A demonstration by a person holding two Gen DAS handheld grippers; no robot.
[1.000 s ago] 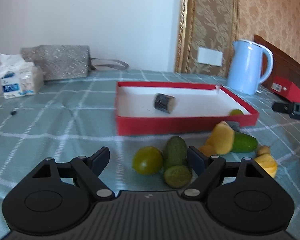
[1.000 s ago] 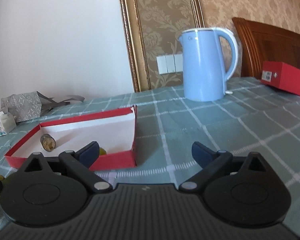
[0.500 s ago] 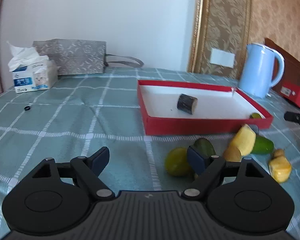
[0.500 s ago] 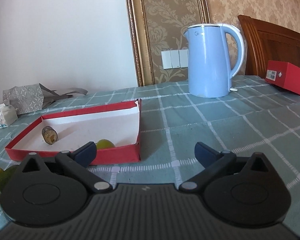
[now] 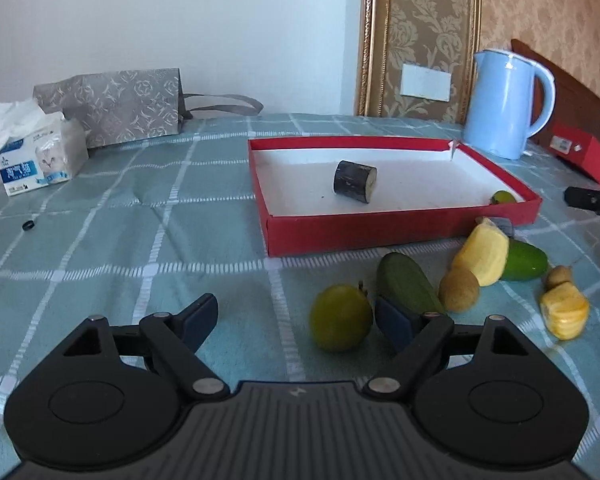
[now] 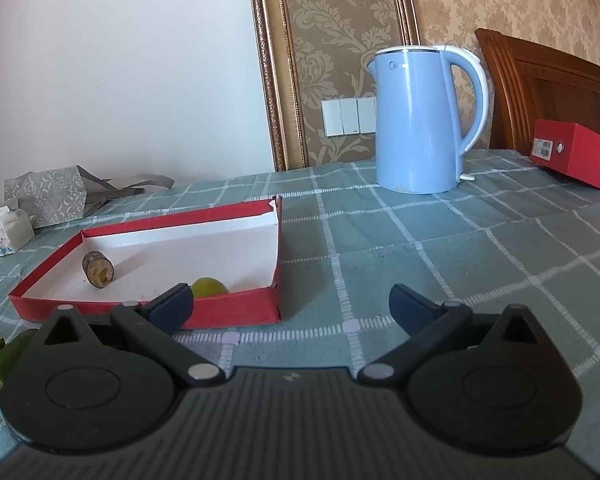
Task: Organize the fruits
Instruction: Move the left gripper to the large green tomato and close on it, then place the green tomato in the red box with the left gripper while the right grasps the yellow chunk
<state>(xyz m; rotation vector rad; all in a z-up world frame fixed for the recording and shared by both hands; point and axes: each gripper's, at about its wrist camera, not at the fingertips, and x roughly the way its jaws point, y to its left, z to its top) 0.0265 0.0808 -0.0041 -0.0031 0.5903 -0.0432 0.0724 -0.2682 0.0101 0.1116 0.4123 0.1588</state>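
A shallow red tray with a white floor is seen on a green checked tablecloth. Two pieces are already inside it: a dark cut cylinder near the middle and a small green fruit at the near right corner, seen in the right wrist view against the front wall. The rest of the fruit is laid on the cloth in front of the tray's near right part. A round green fruit is found nearest the left gripper, whose jaws are held wide apart; the fruit lies between the fingertips, just beside the right one, and no pad is seen pressing on it. Behind that fingertip a dark green elongated fruit is laid, with a small brown round fruit just beside it, then a pale yellow wedge leaning against a bright green fruit. Further right a yellow ridged chunk and a small tan piece are seen. The right gripper is held fully open over bare cloth to the right of the tray, with nothing between its fingers. A blue kettle, a second red box, a tissue pack and a grey patterned bag are placed toward the back of the table.
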